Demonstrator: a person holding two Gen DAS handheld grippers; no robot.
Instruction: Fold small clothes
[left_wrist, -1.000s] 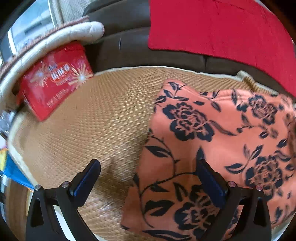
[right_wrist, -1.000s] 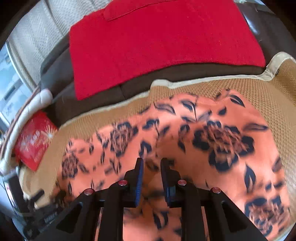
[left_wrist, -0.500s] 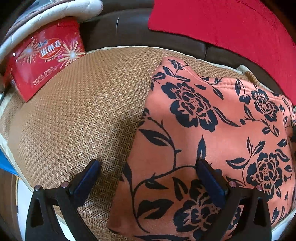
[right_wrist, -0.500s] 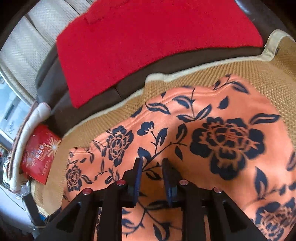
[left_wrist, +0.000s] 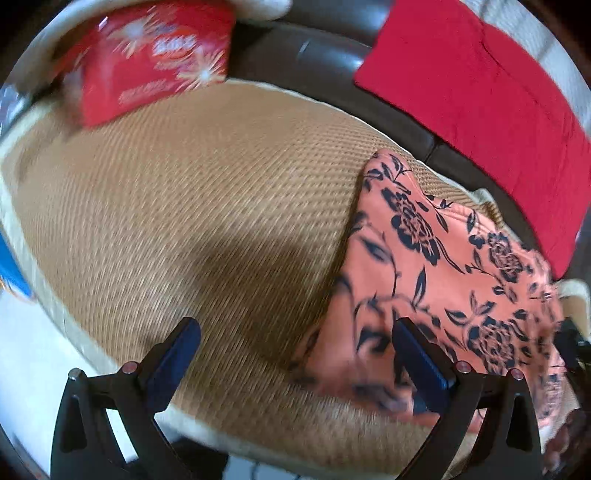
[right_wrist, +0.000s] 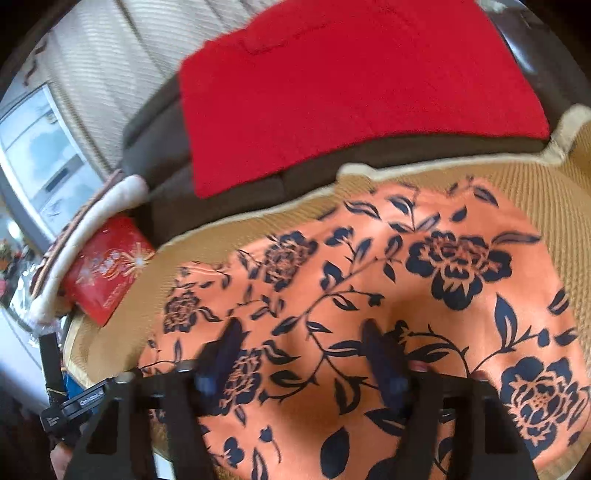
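A brown sofa (right_wrist: 155, 147) bearing a red cloth (right_wrist: 351, 85) backs the woven mat (left_wrist: 192, 206). On the mat lies the orange floral garment (right_wrist: 369, 288), flat beneath the right gripper (right_wrist: 303, 354), whose jaws have just been opening, nothing between them. The left gripper (left_wrist: 295, 350) gapes wide and empty, now shifted off the garment's edge.

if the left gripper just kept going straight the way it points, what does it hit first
Most likely the bare woven mat, just beside the floral cloth's edge; depth is unclear in this blurred view.
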